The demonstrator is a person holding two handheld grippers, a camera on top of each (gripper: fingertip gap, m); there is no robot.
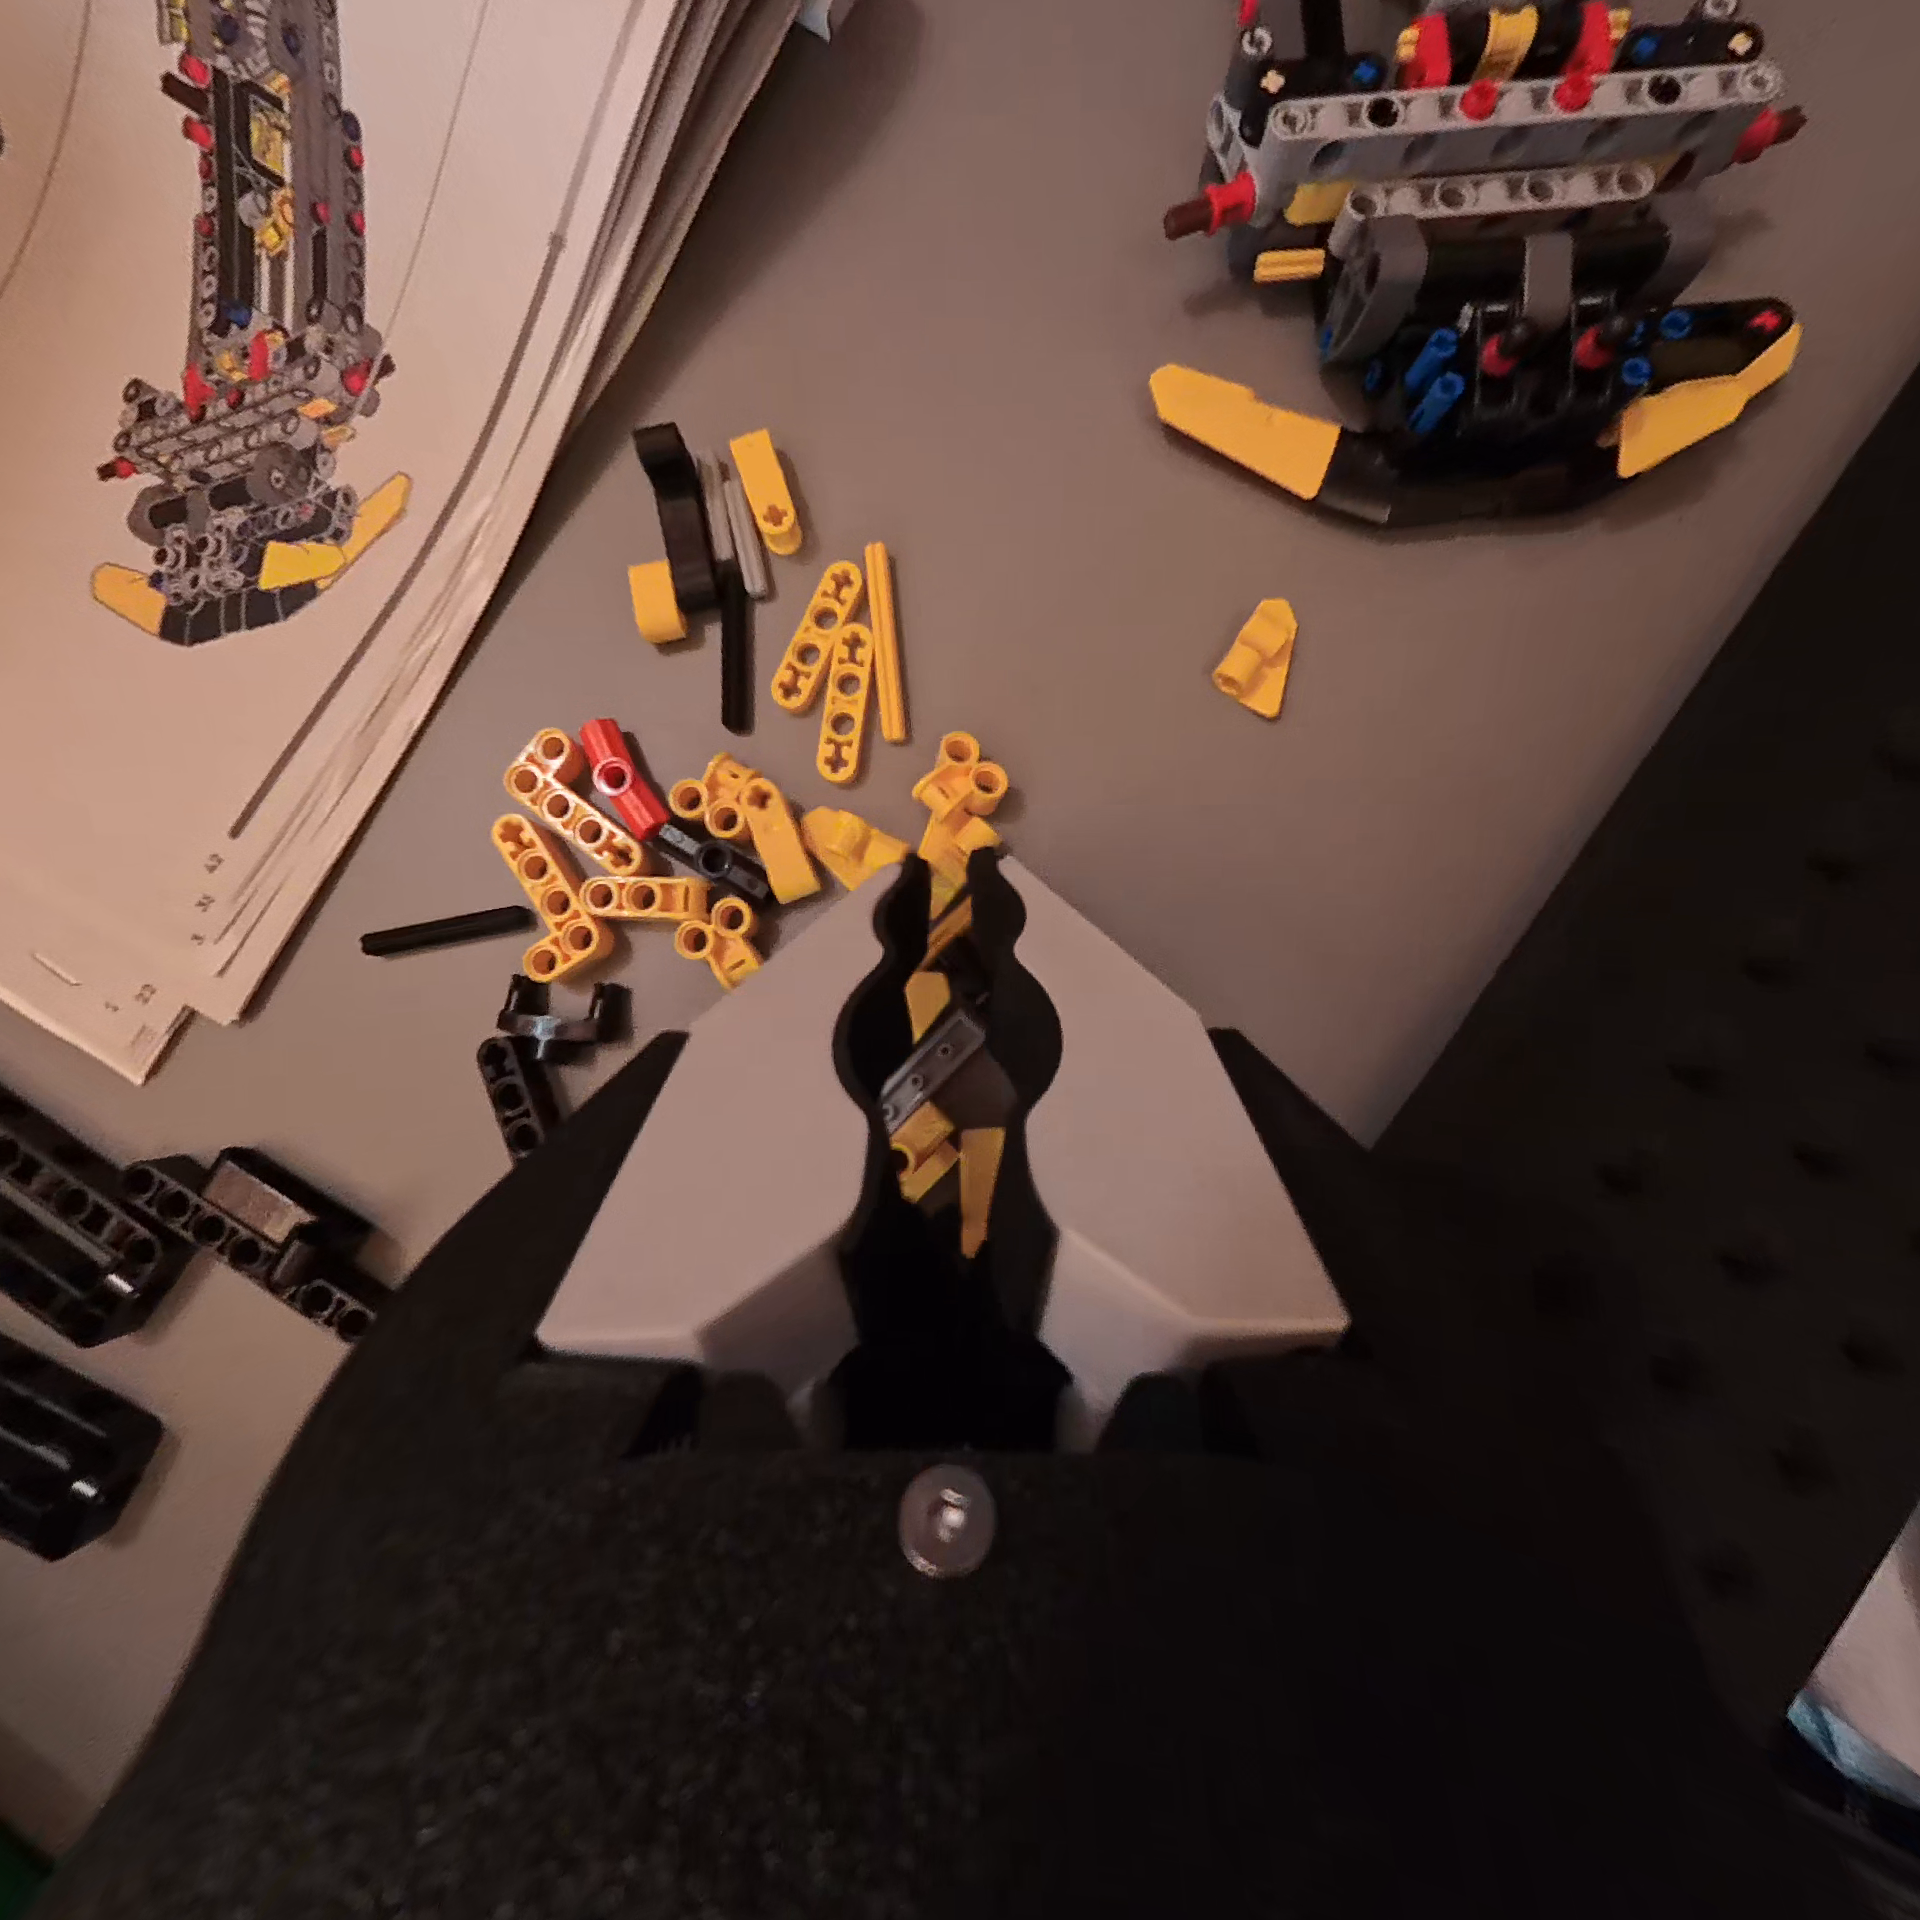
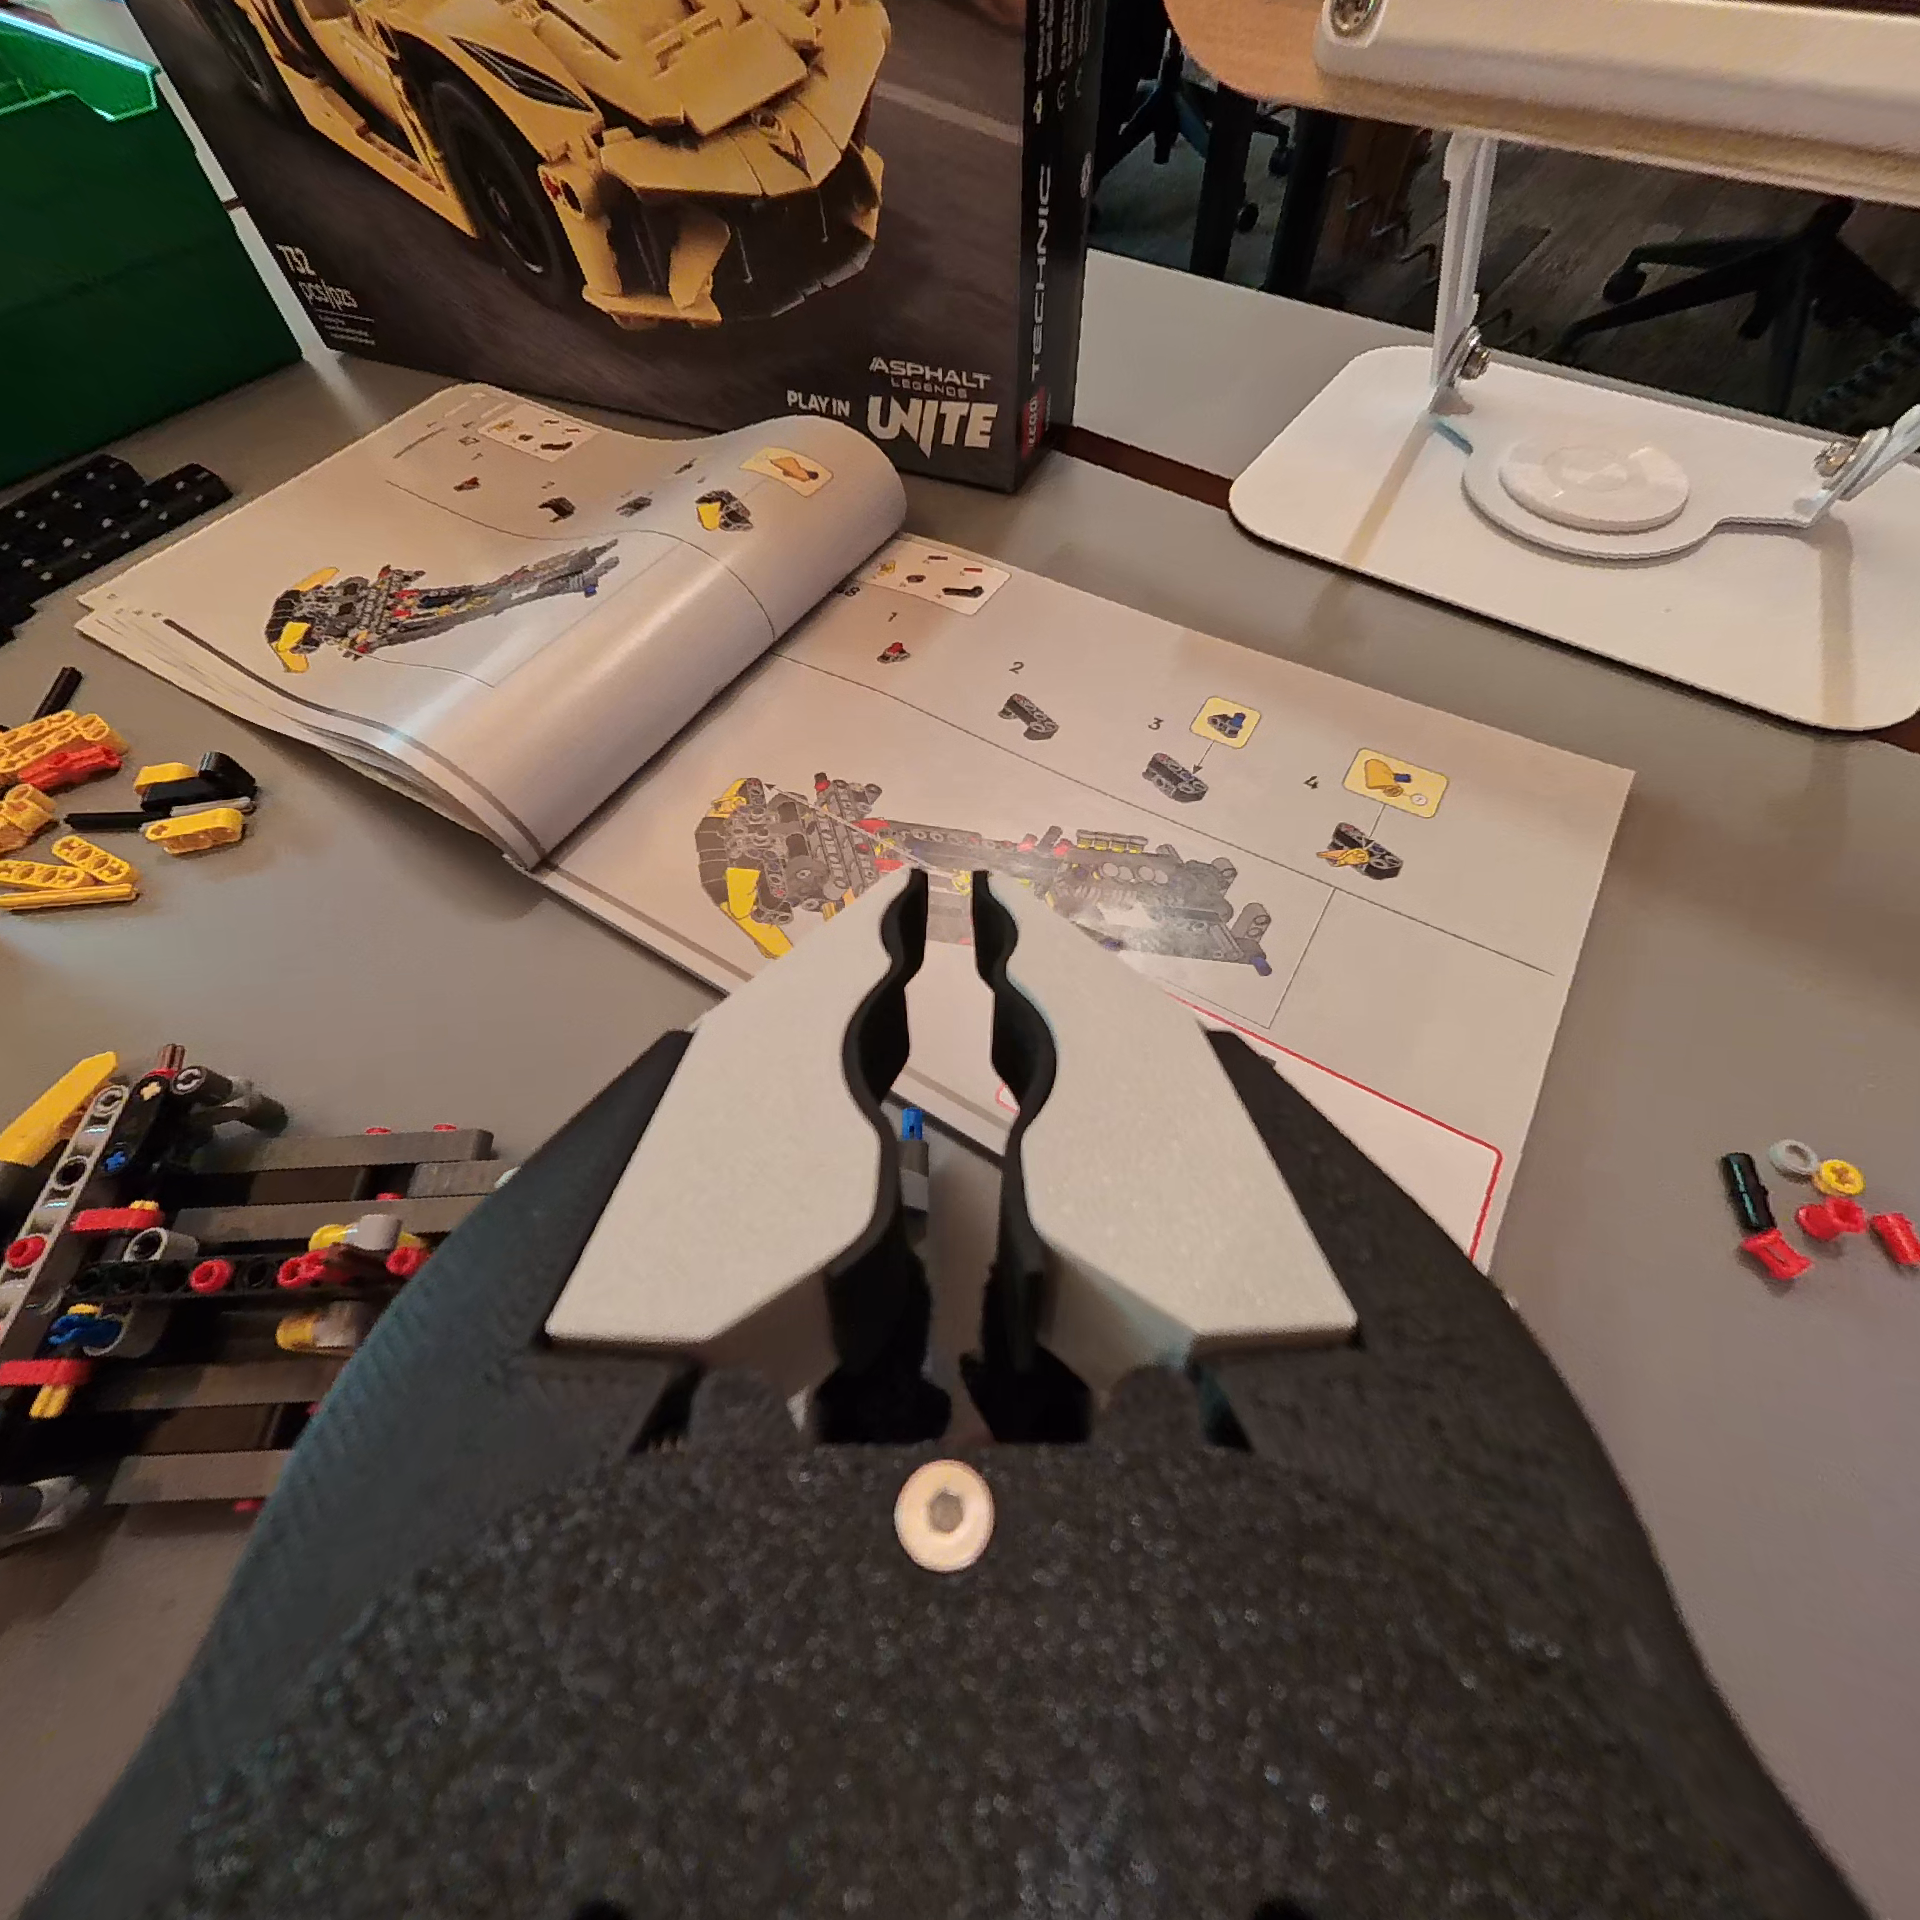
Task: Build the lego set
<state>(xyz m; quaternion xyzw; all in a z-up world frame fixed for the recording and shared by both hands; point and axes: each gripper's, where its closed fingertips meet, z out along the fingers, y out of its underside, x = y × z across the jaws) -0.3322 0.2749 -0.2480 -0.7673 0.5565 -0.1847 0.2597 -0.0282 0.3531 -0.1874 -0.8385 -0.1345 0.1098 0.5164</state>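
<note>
Left gripper [image 1: 948, 868] clamps our light, rigid yellow-and-black sub-assembly [image 1: 940, 1091] mid-body | right gripper [image 2: 948, 883] slightly parted, empty | chassis [image 1: 1496, 260] at 1 o'clock

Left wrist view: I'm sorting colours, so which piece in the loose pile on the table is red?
The short red connector at the pile's left, lying on a yellow beam; its neighbours are yellow or black.

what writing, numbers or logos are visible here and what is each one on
I don't copy out writing, so each line gives only where it sits.
Set box: white lettering, logos and a piece count on its front and side.
Instruction booklet: step numbers beside small part diagrams.
Its page corners, left wrist view: tiny marks, too small to read.
Loose parts, white stand: none seen.
</note>
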